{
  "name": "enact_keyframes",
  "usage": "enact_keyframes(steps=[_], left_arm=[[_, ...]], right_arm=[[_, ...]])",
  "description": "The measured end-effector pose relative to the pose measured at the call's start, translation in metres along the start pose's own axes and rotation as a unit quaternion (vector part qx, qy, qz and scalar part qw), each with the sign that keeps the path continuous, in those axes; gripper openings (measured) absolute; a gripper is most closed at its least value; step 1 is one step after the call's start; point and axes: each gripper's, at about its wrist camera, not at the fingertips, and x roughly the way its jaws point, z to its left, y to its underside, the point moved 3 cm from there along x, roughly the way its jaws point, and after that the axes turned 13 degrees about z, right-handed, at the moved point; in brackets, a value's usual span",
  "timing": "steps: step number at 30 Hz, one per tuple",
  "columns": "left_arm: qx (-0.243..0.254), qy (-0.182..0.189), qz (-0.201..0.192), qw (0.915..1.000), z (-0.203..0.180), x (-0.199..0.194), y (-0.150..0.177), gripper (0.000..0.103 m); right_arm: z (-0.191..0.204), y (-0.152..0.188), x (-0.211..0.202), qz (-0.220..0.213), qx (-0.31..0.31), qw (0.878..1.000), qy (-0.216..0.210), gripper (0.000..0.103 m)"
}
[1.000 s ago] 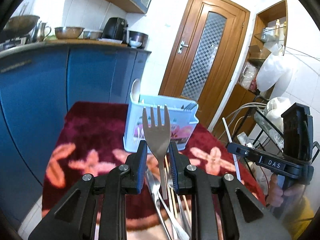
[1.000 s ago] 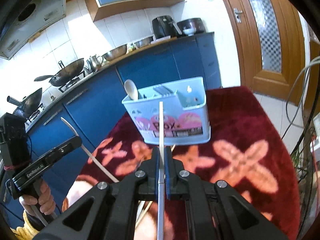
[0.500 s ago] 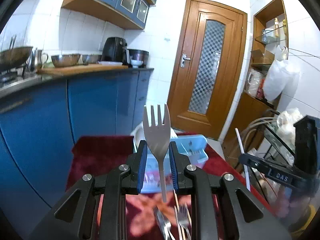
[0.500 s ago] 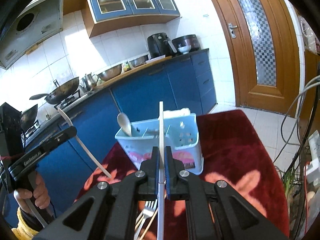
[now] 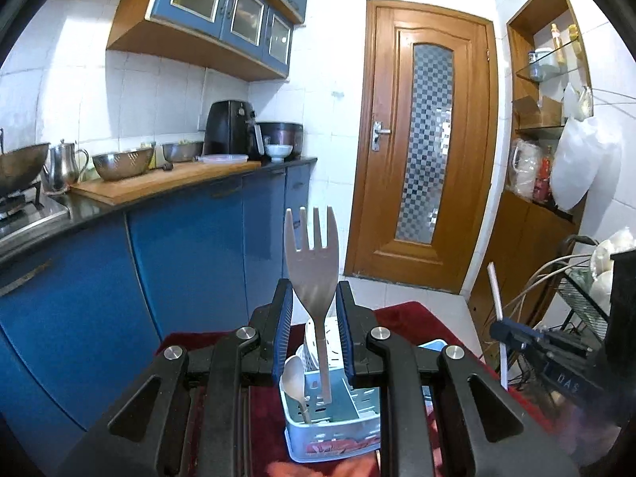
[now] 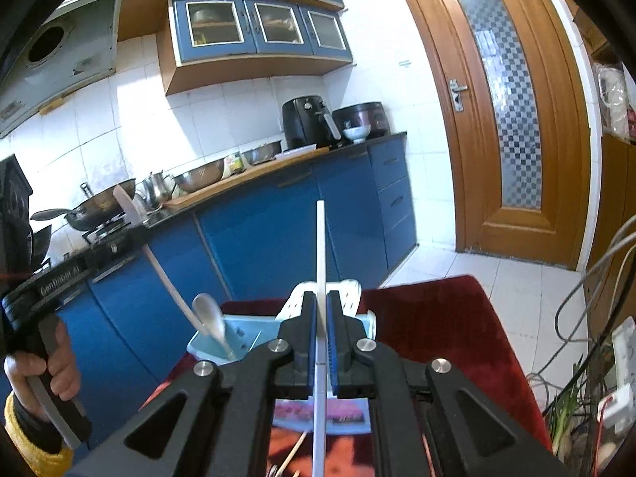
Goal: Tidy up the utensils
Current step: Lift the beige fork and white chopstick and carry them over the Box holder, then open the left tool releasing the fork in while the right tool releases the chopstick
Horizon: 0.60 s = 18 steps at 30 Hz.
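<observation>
Two wrist-camera views inside a kitchen with blue cabinets and a wooden door with a checkered glass panel.

In the left wrist view, the left gripper has its blue-padded fingers closed on a pale plastic fork. The fork stands upright, tines up, with its thin handle reaching down over a light blue utensil caddy. The caddy sits on a dark red cloth covering the table. A pale spoon leans in the caddy's left compartment, bowl end up. Whether the fork handle's tip touches the caddy cannot be told. At the right edge, the other gripper appears with a thin white stick rising from it.

In the right wrist view, the right gripper is clamped on that slim white stick, possibly a chopstick or straw, which runs straight up the middle of the frame. Just beyond the fingertips is the same caddy, holding the spoon. At the left edge, a hand in a yellow cuff holds the left gripper's handle, the fork slanting down toward the caddy. On the counter behind stand steel bowls, a wok and a black air fryer
</observation>
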Motion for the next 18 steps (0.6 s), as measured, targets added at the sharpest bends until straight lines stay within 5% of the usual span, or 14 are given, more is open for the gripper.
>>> enact_keyframes(steps=[7, 18], left_arm=[[0.013, -0.024, 0.019, 0.9994, -0.001, 0.045, 0.014, 0.022], [-0.010, -0.010, 0.055, 0.9984, 0.012, 0.082, 0.038, 0.022]], right_arm=[[-0.010, -0.018, 0.030, -0.016, 0.001, 1.000, 0.021, 0.006], [-0.013, -0.029, 0.055, -0.021, -0.007, 0.999, 0.037, 0.007]])
